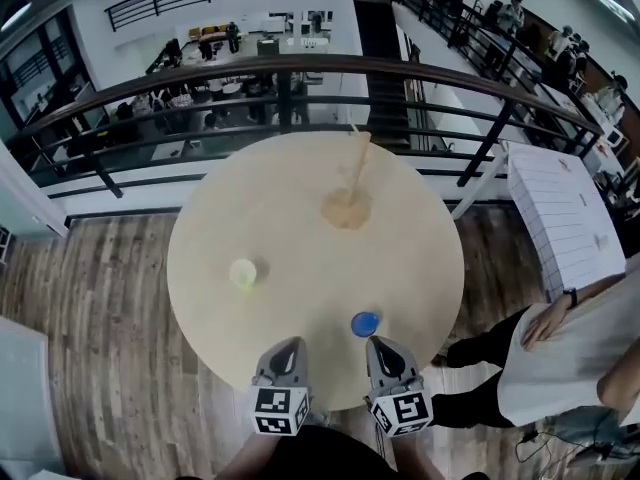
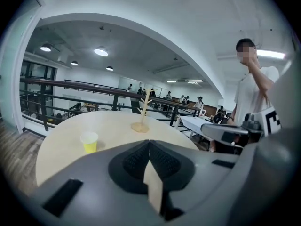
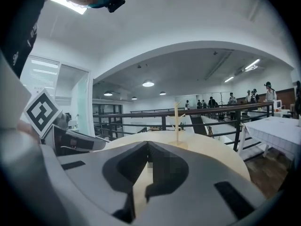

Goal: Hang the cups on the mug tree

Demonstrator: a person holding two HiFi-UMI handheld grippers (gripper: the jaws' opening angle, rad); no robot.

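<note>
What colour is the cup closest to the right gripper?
The cup is blue; the head view shows it best, just ahead of the right gripper.

The left tongs (image 1: 288,346) and the right tongs (image 1: 380,344) are being held side by side, just apart, with their marker cubes nearest the body. Both are being pointed forward and slightly downward. The jaws of each are being held pressed together, with nothing being gripped.
</note>
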